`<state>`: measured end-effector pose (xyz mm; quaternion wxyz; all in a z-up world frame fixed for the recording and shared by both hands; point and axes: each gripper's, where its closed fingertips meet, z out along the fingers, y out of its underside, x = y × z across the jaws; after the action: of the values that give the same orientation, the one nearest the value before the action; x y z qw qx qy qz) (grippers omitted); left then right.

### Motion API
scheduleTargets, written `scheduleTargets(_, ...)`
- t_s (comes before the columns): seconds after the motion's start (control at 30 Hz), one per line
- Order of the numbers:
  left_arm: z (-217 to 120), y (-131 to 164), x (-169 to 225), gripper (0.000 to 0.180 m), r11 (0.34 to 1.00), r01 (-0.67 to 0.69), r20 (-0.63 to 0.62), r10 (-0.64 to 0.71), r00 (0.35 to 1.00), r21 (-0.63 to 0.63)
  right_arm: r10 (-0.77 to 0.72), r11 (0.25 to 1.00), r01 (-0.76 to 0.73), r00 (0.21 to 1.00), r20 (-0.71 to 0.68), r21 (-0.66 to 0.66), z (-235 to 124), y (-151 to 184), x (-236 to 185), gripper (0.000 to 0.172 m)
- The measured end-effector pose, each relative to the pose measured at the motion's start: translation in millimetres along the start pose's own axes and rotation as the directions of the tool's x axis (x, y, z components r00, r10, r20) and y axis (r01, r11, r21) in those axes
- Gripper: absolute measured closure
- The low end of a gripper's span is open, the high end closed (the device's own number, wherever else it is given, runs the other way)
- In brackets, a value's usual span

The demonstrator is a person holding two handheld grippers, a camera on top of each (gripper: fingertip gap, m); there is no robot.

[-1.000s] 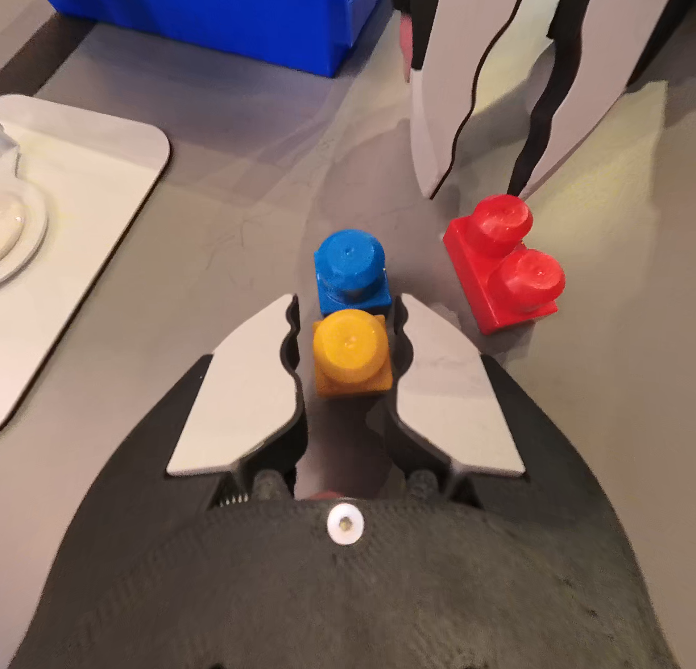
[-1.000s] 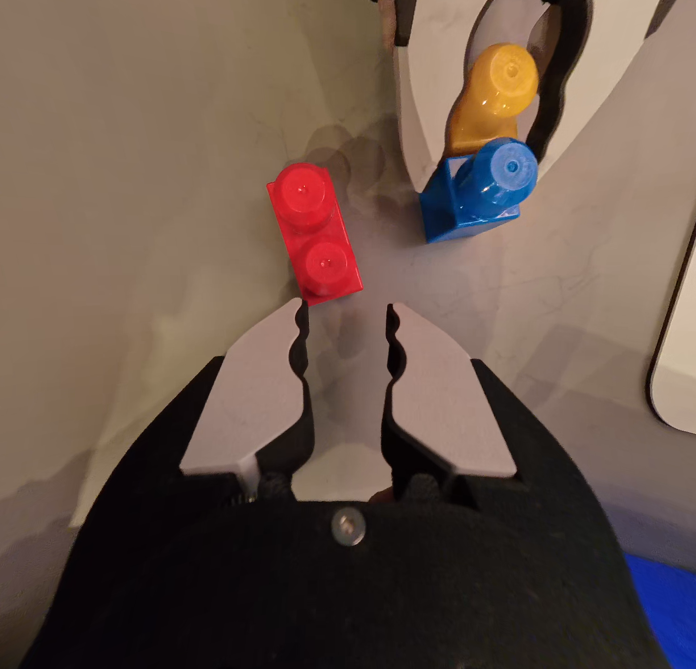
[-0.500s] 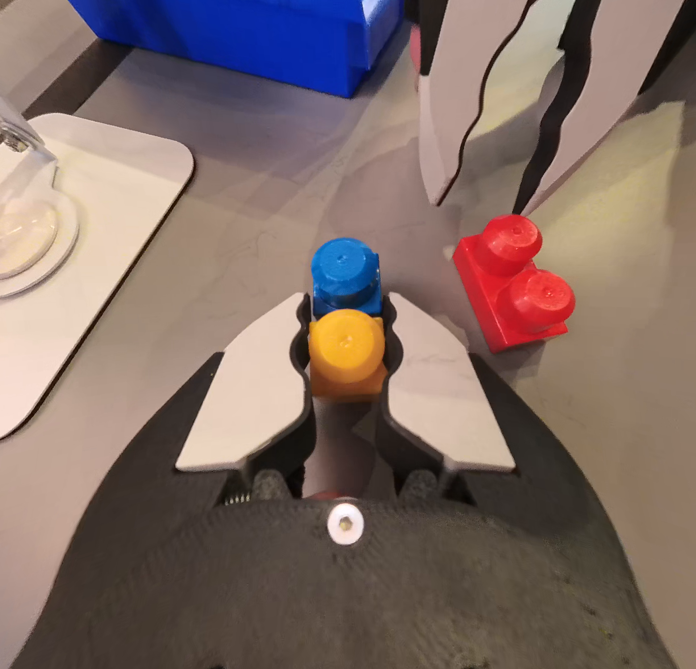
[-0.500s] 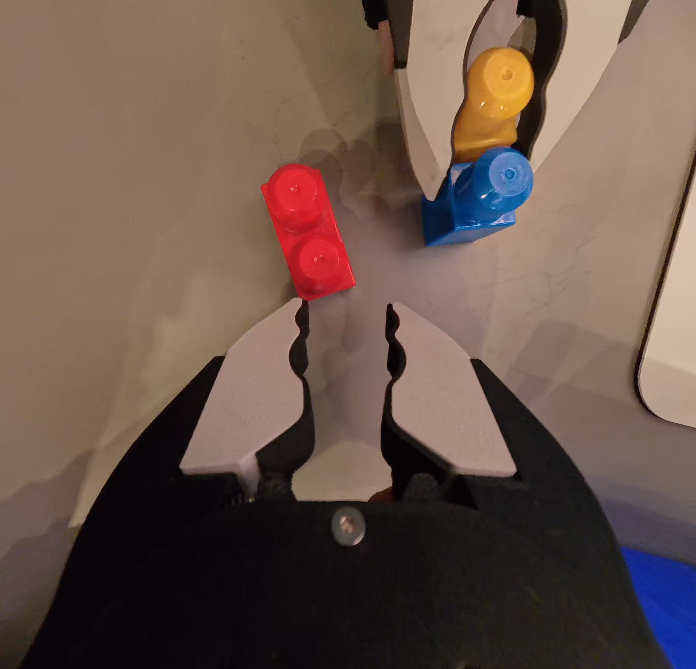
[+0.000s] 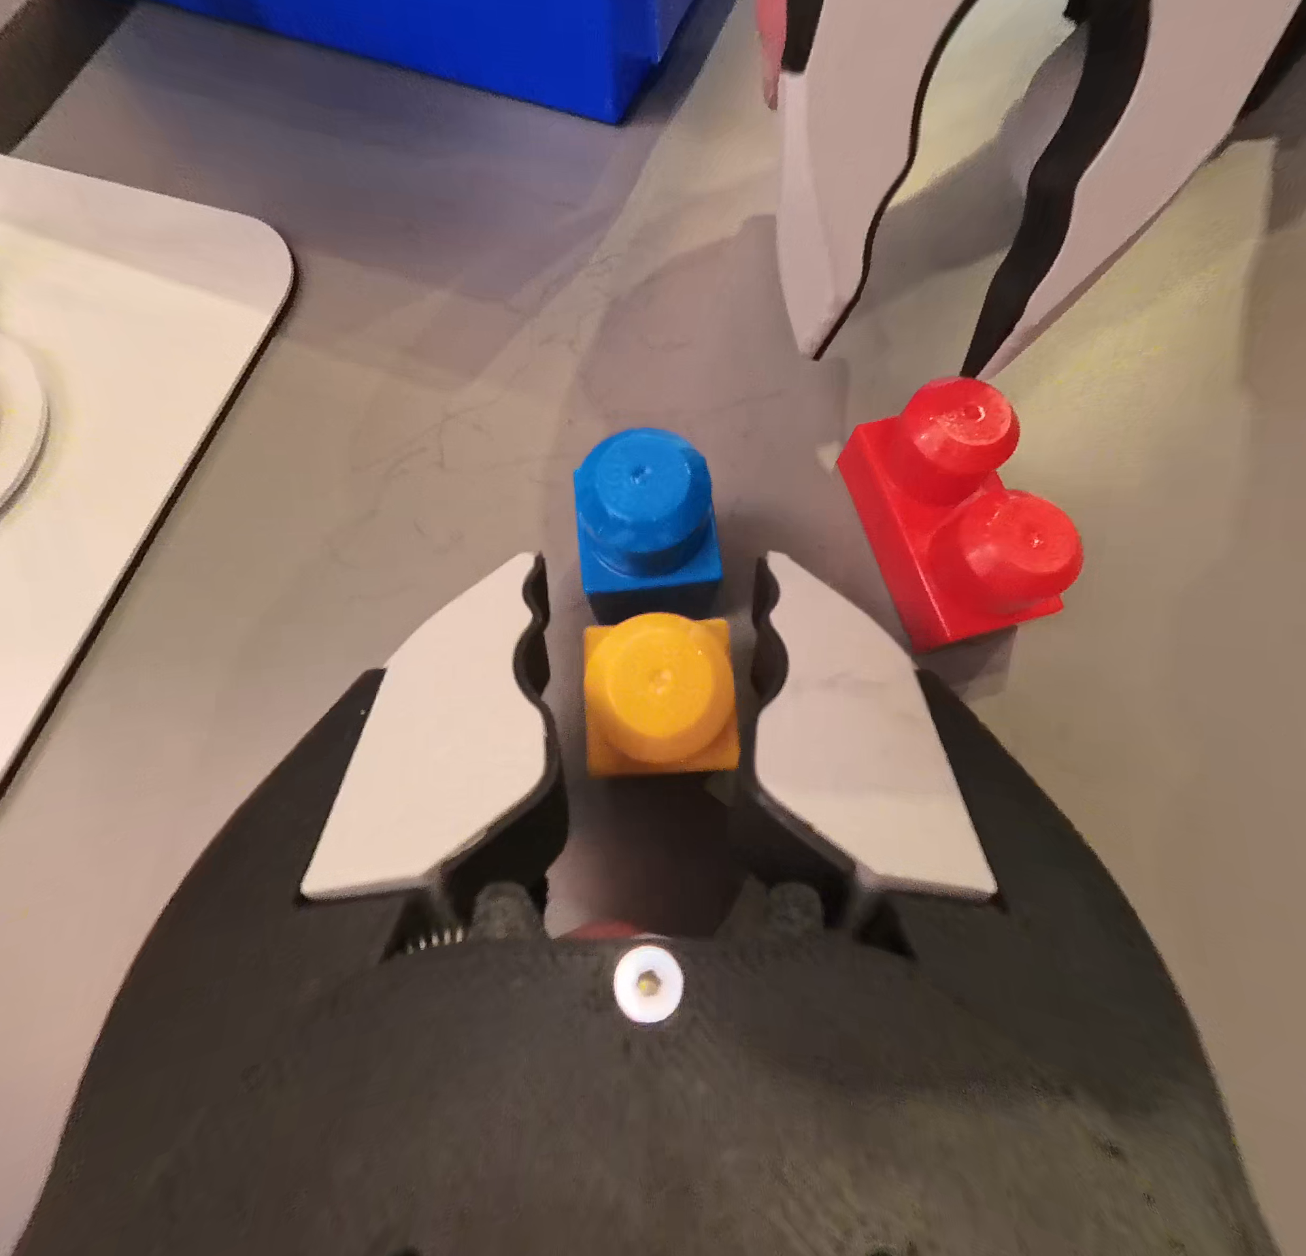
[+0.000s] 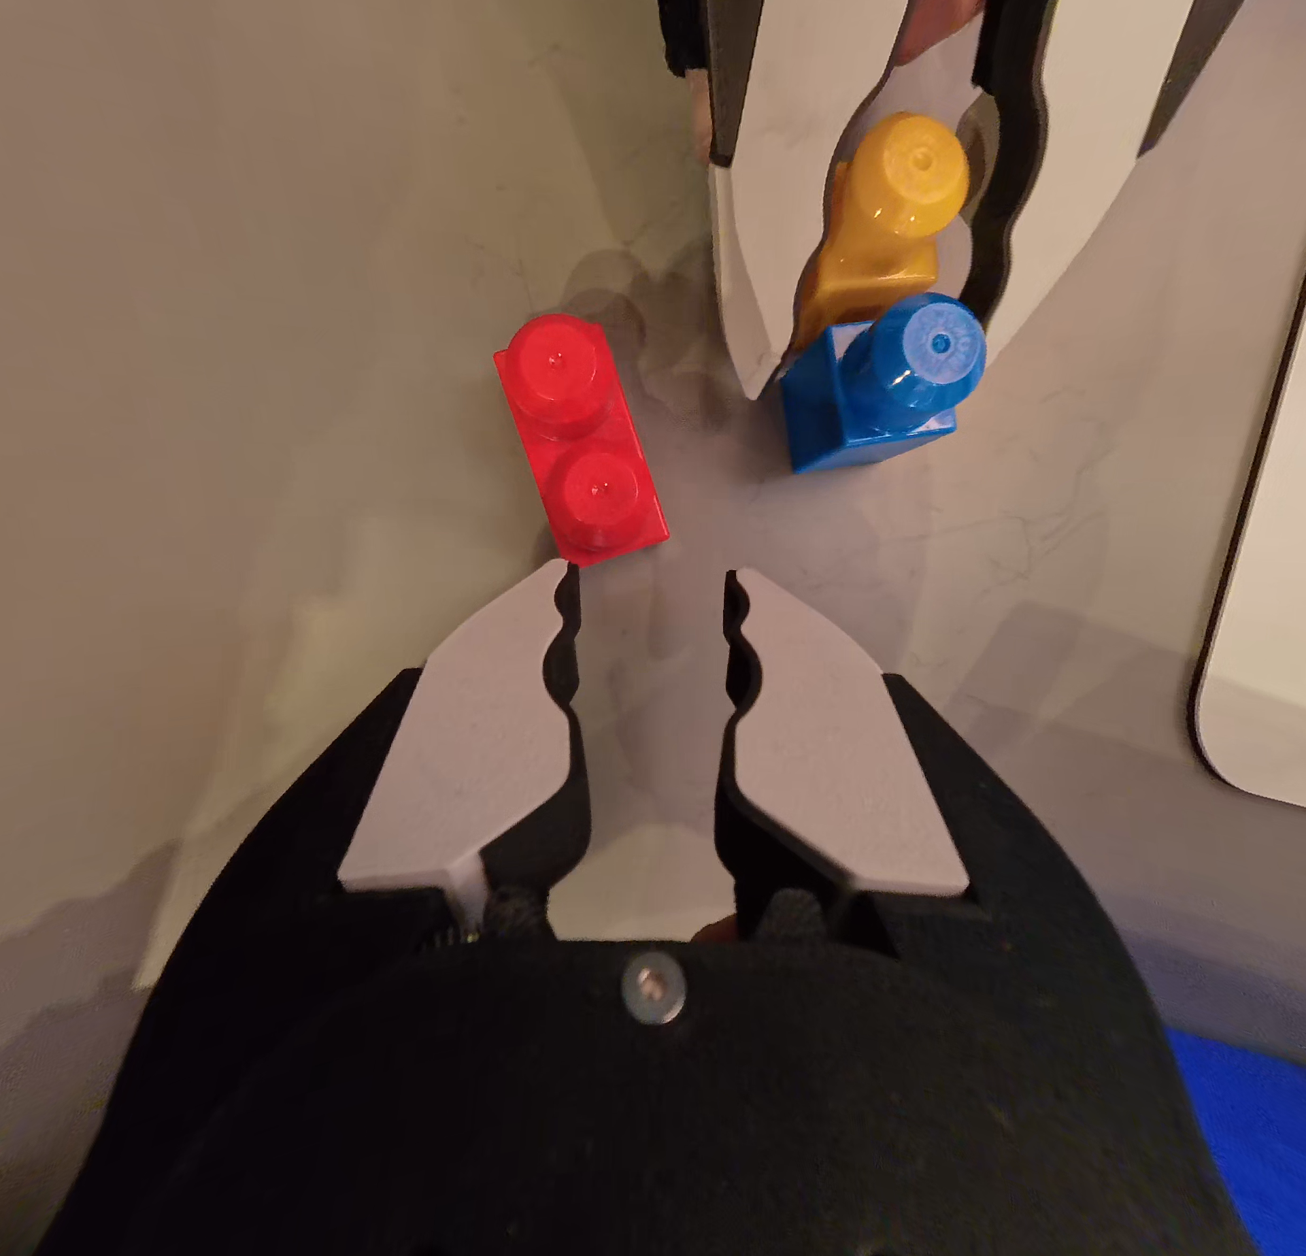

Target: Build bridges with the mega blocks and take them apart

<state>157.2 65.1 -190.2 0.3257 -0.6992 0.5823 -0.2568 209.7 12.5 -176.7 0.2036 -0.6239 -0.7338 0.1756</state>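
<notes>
The left gripper (image 5: 650, 572) is held low over the grey table (image 5: 424, 388), angled forward and down, its fingers spread wide either side of the yellow one-stud block (image 5: 661, 695); a clear gap is seen between each pad and the block, so nothing is gripped; the block is left standing on the table. Just beyond it, at twelve o'clock and touching it, the blue one-stud block (image 5: 646, 515) is set upright between the fingertips. At two o'clock the red two-stud block (image 5: 961, 515) is found, apart from the other two. From the right wrist view the right gripper (image 6: 650, 572) is seen tilted down at the table, its fingers partly parted with only bare table between them; the red two-stud block (image 6: 579, 444) lies just past its left fingertip (image 6: 551, 572), at eleven o'clock. A blue bin (image 5: 424, 13) is placed at eleven o'clock in the left view; a pale rounded board (image 5: 141, 374) at nine.
</notes>
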Motion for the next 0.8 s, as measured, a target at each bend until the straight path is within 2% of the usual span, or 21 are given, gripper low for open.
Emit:
scheduleTargets(0.07,3,-1,1,0.126,1.000,0.003,-0.012,-0.003,1.000,-0.006,0.000,1.000,0.000,1.000,-0.001,-0.001,0,0,0,0.132)
scheduleTargets(0.13,6,2,3,0.141,0.999,-0.002,-0.026,0.001,1.000,-0.038,0.001,1.000,-0.001,1.000,0.000,0.002,0,0,0,0.133)
scheduleTargets(0.43,6,-1,-2,0.143,0.999,-0.030,0.031,0.031,0.999,-0.021,0.001,1.000,-0.001,1.000,-0.004,0.007,-1,-1,1,0.133)
scheduleTargets(0.6,-5,-10,-6,0.144,0.997,0.026,0.014,-0.027,1.000,0.073,0.000,1.000,0.000,1.000,-0.006,0.012,-2,-2,1,0.133)
scheduleTargets(0.8,-3,-1,-5,0.144,1.000,0.015,-0.001,-0.015,1.000,0.015,-0.001,1.000,0.001,1.000,-0.008,0.013,-3,-2,2,0.133)
